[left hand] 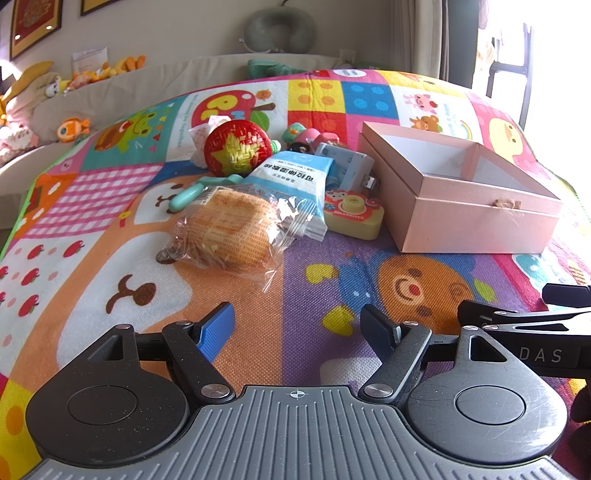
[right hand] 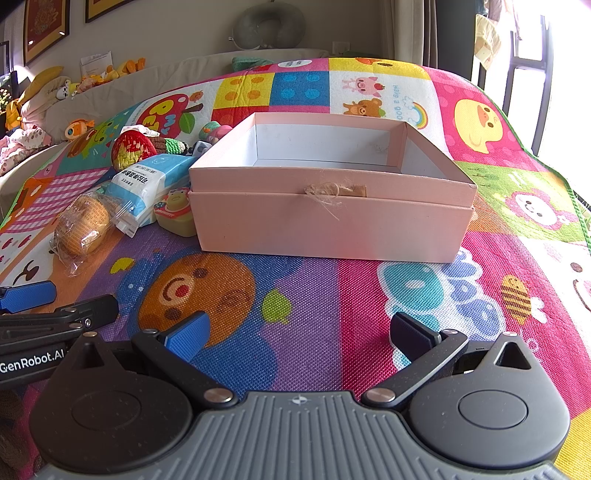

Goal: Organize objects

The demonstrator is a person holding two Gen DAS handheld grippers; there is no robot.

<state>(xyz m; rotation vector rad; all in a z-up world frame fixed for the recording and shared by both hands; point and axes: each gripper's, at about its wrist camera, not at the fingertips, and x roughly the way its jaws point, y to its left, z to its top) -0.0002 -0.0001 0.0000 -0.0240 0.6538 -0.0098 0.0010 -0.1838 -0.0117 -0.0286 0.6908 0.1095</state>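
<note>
An open, empty pink box (right hand: 332,225) stands on the colourful play mat; it also shows in the left wrist view (left hand: 476,225). Left of it lies a pile: a wrapped bun (left hand: 229,232), a blue-white packet (left hand: 295,184), a red woven ball with a yellow star (left hand: 236,147), a yellow toy camera (left hand: 352,216), a teal handle (left hand: 192,192) and a white-blue charger (left hand: 347,162). My left gripper (left hand: 299,332) is open and empty, just short of the bun. My right gripper (right hand: 299,336) is open and empty, in front of the box.
The play mat (right hand: 517,184) covers a bed. Plush toys (left hand: 74,127) line the beige headboard at the back left. A grey neck pillow (left hand: 280,31) hangs on the wall. A window and curtain are at the right.
</note>
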